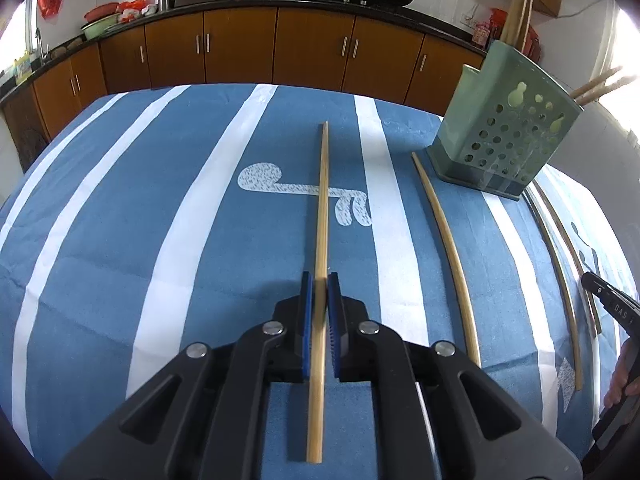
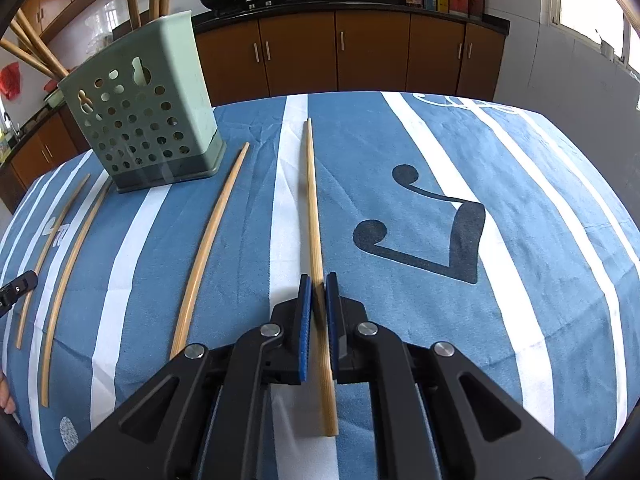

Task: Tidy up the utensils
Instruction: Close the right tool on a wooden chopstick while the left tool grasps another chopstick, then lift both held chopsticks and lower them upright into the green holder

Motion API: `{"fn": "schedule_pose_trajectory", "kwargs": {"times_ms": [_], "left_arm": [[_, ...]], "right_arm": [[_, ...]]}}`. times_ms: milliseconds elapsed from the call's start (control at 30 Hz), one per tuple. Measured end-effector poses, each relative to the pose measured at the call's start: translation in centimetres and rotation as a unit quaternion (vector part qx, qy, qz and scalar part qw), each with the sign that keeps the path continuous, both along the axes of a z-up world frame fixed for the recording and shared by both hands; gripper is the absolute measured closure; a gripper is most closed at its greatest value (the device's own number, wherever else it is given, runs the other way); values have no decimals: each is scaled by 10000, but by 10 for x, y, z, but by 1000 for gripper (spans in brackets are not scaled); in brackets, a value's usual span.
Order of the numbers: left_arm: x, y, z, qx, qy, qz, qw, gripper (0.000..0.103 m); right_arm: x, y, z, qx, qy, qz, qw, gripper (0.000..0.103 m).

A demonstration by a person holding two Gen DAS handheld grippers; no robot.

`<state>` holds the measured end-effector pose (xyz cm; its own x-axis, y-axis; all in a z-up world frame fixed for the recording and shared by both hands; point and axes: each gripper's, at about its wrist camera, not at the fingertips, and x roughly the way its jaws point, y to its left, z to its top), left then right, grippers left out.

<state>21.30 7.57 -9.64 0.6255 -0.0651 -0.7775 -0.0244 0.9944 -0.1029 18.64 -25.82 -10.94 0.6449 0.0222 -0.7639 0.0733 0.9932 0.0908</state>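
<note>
My left gripper [image 1: 320, 280] is shut on a long wooden chopstick [image 1: 323, 200] that points away over the blue striped cloth. My right gripper [image 2: 319, 280] is shut on another wooden chopstick [image 2: 313, 200]. A green perforated utensil holder [image 1: 500, 128] stands at the right in the left wrist view and at the upper left in the right wrist view [image 2: 148, 108], with several chopsticks standing in it. More loose chopsticks lie on the cloth: one right of my left gripper [image 1: 448, 248] and one left of my right gripper [image 2: 212, 240].
Two further chopsticks [image 2: 68, 272] lie left of the holder's front. The other gripper's tip [image 1: 608, 296] shows at the right edge. The table's far edge [image 1: 280, 86] faces brown kitchen cabinets [image 1: 240, 44] with woks on the counter.
</note>
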Motion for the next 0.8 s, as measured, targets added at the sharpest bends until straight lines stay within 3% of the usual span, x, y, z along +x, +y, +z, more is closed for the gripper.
{"fn": "schedule_pose_trajectory", "kwargs": {"times_ms": [800], "left_arm": [[-1, 4, -1, -183, -8, 7, 9998, 92]], "right_arm": [[-1, 0, -1, -2, -1, 5, 10000, 93]]}}
